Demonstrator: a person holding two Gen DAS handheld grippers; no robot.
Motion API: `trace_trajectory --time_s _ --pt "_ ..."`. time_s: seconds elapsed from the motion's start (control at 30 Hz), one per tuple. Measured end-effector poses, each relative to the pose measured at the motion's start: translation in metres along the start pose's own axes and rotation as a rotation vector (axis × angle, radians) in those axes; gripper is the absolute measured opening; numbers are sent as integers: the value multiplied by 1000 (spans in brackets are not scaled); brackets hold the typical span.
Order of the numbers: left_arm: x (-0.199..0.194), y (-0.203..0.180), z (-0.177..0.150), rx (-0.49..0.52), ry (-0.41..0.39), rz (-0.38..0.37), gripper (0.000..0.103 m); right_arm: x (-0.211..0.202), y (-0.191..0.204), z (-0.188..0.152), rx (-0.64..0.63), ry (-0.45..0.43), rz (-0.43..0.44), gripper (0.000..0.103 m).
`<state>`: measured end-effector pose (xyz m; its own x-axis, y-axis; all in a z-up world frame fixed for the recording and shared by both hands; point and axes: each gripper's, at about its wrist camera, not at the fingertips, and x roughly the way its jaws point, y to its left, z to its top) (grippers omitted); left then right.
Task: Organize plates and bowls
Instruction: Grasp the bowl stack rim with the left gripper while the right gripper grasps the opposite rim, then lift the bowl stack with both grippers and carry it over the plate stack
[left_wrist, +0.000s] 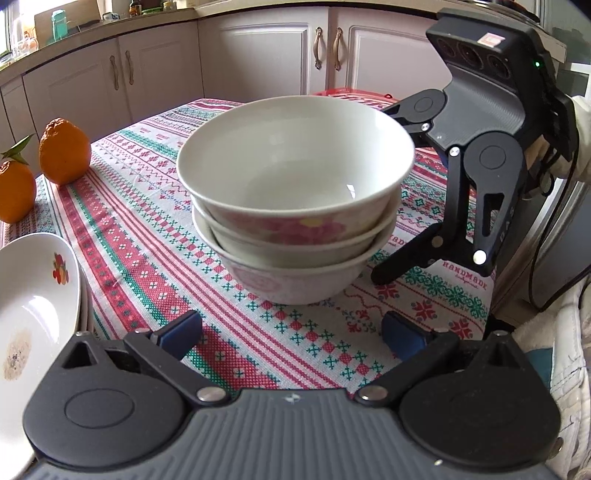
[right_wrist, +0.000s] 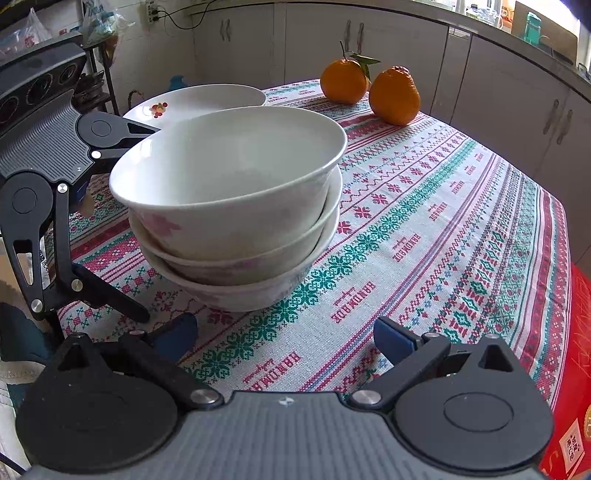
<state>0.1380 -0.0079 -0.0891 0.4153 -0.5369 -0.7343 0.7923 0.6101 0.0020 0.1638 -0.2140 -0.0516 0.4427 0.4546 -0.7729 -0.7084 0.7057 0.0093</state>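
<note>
Three white ceramic bowls with pink flower prints (left_wrist: 295, 199) are sitting nested in a stack on the red-and-green patterned tablecloth (left_wrist: 155, 206). Both the left gripper (left_wrist: 291, 334) and the right gripper (right_wrist: 284, 334) are gaping wide, holding nothing, flanking the stack. Two oranges (right_wrist: 369, 88) are resting near a white fruit-printed plate (left_wrist: 29, 295).

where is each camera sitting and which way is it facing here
Left wrist view: on the left gripper, angled down at the stack of three white ceramic bowls; its open blue-padded fingers and the right gripper show.
Right wrist view: on the right gripper, angled down at the stack from the opposite side; its open fingers show.
Shared: bowls, two oranges, white shallow plate, patterned tablecloth.
</note>
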Motion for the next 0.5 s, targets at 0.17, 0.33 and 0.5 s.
trace_trajectory --time_s 0.17,0.33,0.5 --pt "-10 4 10 60 -37 -24 102 -3 3 8 -82 -10 16 103" --pt "-9 10 24 146 -13 -40 100 -5 5 19 -174 -11 57 102" --pt "-3 14 33 227 28 -96 85 -6 7 27 -236 -2 93 99"
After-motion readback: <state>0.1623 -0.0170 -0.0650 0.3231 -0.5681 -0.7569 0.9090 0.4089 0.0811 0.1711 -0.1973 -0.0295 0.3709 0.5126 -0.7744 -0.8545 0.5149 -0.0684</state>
